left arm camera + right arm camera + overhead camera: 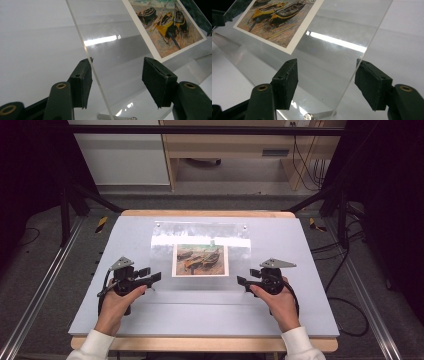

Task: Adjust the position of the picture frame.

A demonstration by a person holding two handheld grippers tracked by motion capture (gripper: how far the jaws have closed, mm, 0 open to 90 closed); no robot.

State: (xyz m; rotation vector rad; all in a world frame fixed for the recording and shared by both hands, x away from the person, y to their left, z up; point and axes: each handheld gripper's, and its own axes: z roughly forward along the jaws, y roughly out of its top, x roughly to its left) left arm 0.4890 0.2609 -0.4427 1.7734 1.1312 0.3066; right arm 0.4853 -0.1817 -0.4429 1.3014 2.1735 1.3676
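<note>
Black jaws of the left hand-held gripper (pixel 116 80) stand apart on either side of the left edge of a clear plastic sheet (pixel 112 42); one pad sits right against that edge, the other is well off the sheet's face, so nothing is clamped. Seen from its own camera, the right hand-held gripper (pixel 327 82) is the same: its jaws straddle the sheet's right edge (pixel 362 45) with a gap on both sides, open around it and not pressing.

From the high view, the sheet (pixel 200 232) lies in the middle of the table (pixel 300 320), with a picture of boats (pixel 200 260) under or behind it near the centre. The left hand-held gripper (pixel 150 277) is at about nine o'clock from the picture, its jaws pointing toward three o'clock at the sheet's lower left corner. The right hand-held gripper (pixel 243 282) is at about three o'clock, its jaws pointing toward nine o'clock at the lower right corner. Each is held by a hand in a white sleeve (pixel 97 342) coming in from six o'clock.

In both gripper views the sheet appears tilted, its near edge raised off the table, with a small metal peg (pixel 307 116) at its lower corner. Two small fasteners (pixel 158 225) show at the sheet's far edge, toward twelve o'clock.
</note>
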